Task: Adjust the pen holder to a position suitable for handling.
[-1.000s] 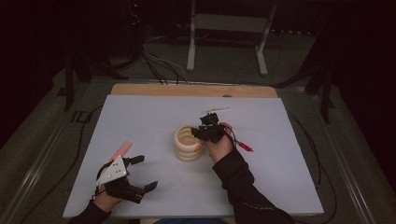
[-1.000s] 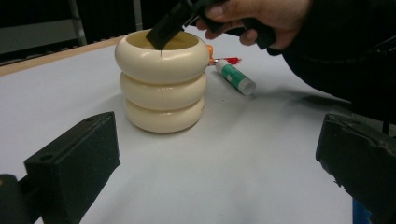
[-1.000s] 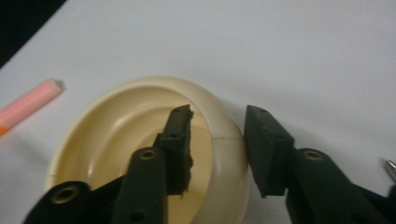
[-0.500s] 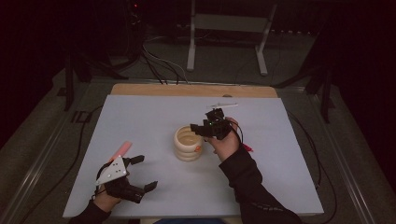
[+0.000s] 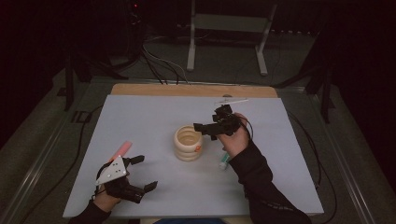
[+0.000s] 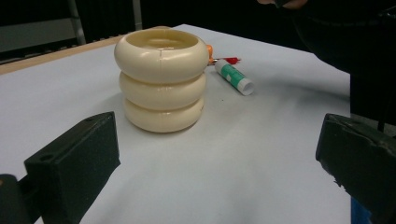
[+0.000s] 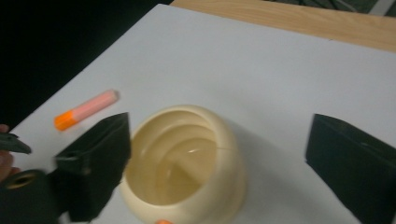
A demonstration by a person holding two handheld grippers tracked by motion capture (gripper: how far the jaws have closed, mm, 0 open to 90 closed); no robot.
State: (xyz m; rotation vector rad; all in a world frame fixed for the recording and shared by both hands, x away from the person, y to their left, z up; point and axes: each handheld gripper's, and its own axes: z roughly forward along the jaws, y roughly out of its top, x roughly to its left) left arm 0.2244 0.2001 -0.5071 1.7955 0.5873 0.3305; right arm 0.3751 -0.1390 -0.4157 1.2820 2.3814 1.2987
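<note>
The right claw (image 5: 201,129) is hanging spread just above the cream ribbed cup (image 5: 188,143), its jaws having just been opening, nothing between them. The cup is sitting mid-bench, looking stiff, smooth and light; its rim seems the best hold. A glue stick (image 5: 224,161) is lying beside it, a pink marker (image 5: 120,150) by the spread left claw (image 5: 146,172).

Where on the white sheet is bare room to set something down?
Free: the far-left stretch beyond the pink marker, and the near edge between the forearms. Crowded: around the cream ringed holder, with the green-labelled tube beside it.

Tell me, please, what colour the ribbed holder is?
Cream; the ribbed holder shows best in the left gripper view.
</note>
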